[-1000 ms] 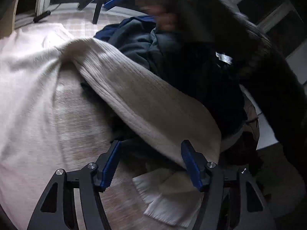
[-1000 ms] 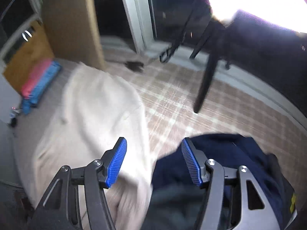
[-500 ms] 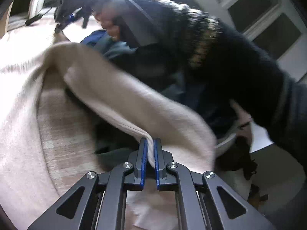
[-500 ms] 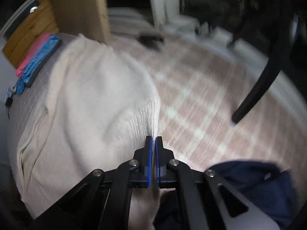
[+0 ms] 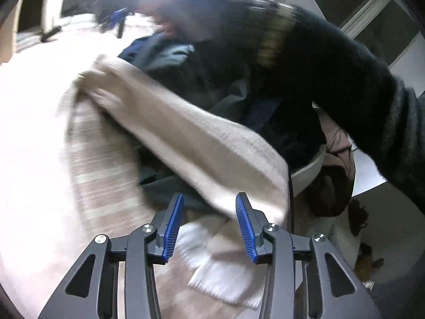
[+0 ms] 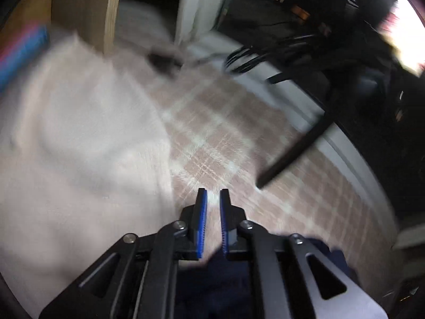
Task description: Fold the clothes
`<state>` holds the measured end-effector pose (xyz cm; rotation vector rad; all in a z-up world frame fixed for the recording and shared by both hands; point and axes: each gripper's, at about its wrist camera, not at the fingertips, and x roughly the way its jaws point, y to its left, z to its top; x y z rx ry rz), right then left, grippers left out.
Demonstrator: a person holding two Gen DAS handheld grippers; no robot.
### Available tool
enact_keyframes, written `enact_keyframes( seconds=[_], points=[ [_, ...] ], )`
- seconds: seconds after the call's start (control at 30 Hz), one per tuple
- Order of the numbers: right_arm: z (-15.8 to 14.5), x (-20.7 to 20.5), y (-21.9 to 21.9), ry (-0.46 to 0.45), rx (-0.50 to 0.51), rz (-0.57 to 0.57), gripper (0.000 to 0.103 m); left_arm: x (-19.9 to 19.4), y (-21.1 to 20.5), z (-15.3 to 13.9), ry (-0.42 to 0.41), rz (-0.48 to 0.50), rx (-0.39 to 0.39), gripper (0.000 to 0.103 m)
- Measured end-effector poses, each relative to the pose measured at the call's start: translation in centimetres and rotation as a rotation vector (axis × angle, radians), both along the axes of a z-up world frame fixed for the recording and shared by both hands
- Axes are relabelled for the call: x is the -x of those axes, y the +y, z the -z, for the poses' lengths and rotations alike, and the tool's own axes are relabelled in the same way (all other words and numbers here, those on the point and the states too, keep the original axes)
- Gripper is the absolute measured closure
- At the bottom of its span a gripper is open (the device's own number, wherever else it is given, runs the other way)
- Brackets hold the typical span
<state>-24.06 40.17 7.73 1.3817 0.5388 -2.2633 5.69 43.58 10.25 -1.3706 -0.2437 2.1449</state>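
Left gripper [image 5: 209, 224], clamped on cream sweater [image 5: 186, 143] half a second ago, now wide open, nothing held. Right gripper [image 6: 212, 220] parted slightly, also empty. Sweater's sleeve lies across dark clothes pile [image 5: 212, 79] (blurred). Judgement: regrasp needed.

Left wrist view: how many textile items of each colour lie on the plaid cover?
Cream: 1, the ribbed sweater
White: 1, the fringed cloth
Dark blue: 1, the heap; its pieces cannot be told apart
Total: 3
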Motion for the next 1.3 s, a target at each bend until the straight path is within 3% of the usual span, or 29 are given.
enact_keyframes(
  seconds=[0.1,0.2,0.4,0.53,0.6,0.67,0.77,0.8,0.87,1.1,1.2,1.27,1.3],
  points=[
    [-5.4,-5.4,4.4,-0.062,0.231,-0.008,0.088,-2.0,-2.4,-1.3,0.032,-0.013,0.054,0.064],
    [-7.5,-13.2,8.3,-0.102,0.355,-0.024,0.079,-3.6,-5.6,-1.8,0.045,-0.038,0.083,0.059],
    [-2.8,-25.9,14.6,-0.196,0.369,0.142,0.079,-4.9,-9.1,-1.1,0.01,-0.052,0.074,0.059],
    [-0.4,-27.8,15.8,-0.184,0.389,0.191,0.079,-5.9,-9.0,-1.7,0.025,-0.018,0.079,0.059],
    [0.6,-28.0,15.9,-0.185,0.399,0.196,0.07,-6.5,-8.8,-2.2,0.04,0.006,0.085,0.059],
    [1.1,-27.5,15.3,-0.197,0.399,0.173,0.063,-7.4,-8.7,-2.8,0.055,0.029,0.092,0.059],
    [1.2,-27.9,14.2,-0.192,0.361,0.149,0.065,-9.0,-9.8,-3.4,0.078,0.028,0.1,0.059],
    [1.5,-27.8,13.6,-0.197,0.341,0.15,0.079,-9.5,-10.2,-3.5,0.082,0.023,0.102,0.059],
    [1.0,-27.9,12.5,-0.209,0.31,0.144,0.094,-10.4,-11.4,-3.5,0.081,0.002,0.102,0.059],
    [-5.4,-30.4,5.9,-0.082,0.285,0.069,0.095,-12.9,-16.2,-3.3,0.085,-0.099,0.074,0.059],
    [-6.3,-31.2,-0.1,-0.031,0.251,-0.047,0.094,-13.8,-17.9,-3.2,0.086,-0.14,0.067,0.059],
    [-4.8,-31.7,-4.5,-0.185,0.309,-0.162,0.09,-14.3,-18.8,-2.8,0.081,-0.159,0.07,0.059],
    [-3.6,-32.3,-6.6,-0.293,0.324,-0.235,0.082,-14.5,-19.1,-2.7,0.078,-0.166,0.074,0.059]
  ],
)
